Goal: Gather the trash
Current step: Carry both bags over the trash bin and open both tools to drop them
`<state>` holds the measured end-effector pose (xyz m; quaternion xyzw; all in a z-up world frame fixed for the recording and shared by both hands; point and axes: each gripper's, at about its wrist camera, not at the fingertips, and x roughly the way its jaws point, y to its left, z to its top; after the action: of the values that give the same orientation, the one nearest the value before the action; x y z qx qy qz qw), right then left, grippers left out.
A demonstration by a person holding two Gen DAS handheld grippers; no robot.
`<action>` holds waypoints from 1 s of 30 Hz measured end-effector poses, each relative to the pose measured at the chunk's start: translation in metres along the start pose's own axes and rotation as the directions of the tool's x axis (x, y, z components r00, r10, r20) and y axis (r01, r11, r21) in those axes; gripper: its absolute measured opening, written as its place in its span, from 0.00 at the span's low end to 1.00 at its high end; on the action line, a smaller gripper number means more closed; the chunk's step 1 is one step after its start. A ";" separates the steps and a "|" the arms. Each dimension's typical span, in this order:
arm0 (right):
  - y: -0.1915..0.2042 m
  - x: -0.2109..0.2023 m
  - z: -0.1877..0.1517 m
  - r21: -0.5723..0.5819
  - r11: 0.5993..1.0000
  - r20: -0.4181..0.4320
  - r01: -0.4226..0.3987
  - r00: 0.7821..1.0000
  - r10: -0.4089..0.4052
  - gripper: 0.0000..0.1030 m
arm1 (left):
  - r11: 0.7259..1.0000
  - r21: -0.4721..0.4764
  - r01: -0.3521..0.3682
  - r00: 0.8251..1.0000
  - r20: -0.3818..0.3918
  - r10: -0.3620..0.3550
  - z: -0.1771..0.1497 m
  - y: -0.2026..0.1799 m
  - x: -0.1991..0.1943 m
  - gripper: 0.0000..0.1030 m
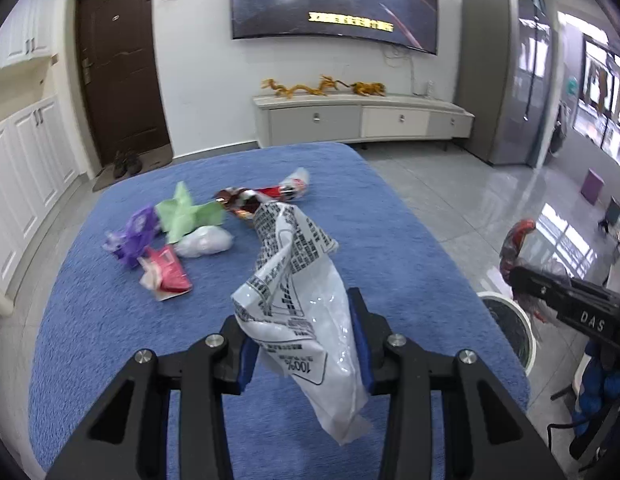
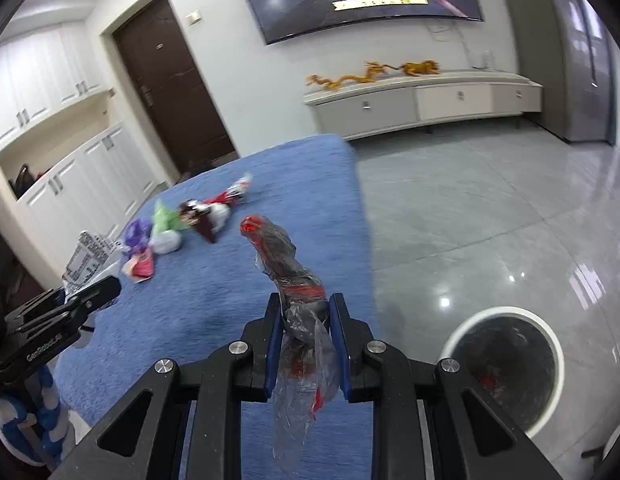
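Observation:
My left gripper is shut on a white plastic wrapper with black print, held above the blue-covered table. My right gripper is shut on a crumpled clear-and-red wrapper near the table's right edge; it also shows at the right of the left wrist view. More trash lies in a loose pile on the table: a purple wrapper, a green paper, a white wad, a pink packet and a red-and-white wrapper. A white-rimmed bin stands on the floor, right of the table.
Grey glossy tiles stretch right of the table. A low white TV cabinet with golden dragon figures and a wall screen stand at the back. A brown door and white cupboards are at the left.

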<state>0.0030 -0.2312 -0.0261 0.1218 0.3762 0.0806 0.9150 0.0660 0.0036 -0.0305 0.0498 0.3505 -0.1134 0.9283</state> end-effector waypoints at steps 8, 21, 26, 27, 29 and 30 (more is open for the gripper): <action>-0.061 -0.018 -0.005 0.108 0.991 0.033 0.079 0.996 -0.083 0.21 | 0.995 0.092 0.038 0.999 -0.026 -0.036 0.011 -0.048 0.014 0.37; -0.157 -0.027 -0.032 0.270 0.943 -0.014 0.196 0.980 -0.199 0.22 | 0.961 0.233 0.151 0.985 -0.114 -0.127 0.028 -0.146 0.050 0.37; -0.193 -0.023 -0.046 0.329 0.916 -0.059 0.230 0.973 -0.223 0.23 | 0.935 0.263 0.237 0.964 -0.187 -0.191 0.027 -0.192 0.073 0.37; -0.199 -0.022 -0.048 0.341 0.910 -0.069 0.236 0.972 -0.226 0.23 | 0.928 0.270 0.255 0.958 -0.201 -0.205 0.027 -0.201 0.078 0.37; -0.213 -0.020 -0.055 0.360 0.899 -0.090 0.251 0.968 -0.234 0.23 | 0.912 0.293 0.287 0.947 -0.228 -0.225 0.024 -0.224 0.091 0.37; -0.218 -0.019 -0.058 0.370 0.893 -0.100 0.256 0.967 -0.236 0.23 | 0.907 0.299 0.297 0.943 -0.239 -0.230 0.023 -0.231 0.096 0.37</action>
<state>-0.0393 -0.4351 -0.1152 0.2456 0.4210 -0.1070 0.8666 0.0938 -0.2413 -0.0794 0.1681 0.4207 -0.2898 0.8431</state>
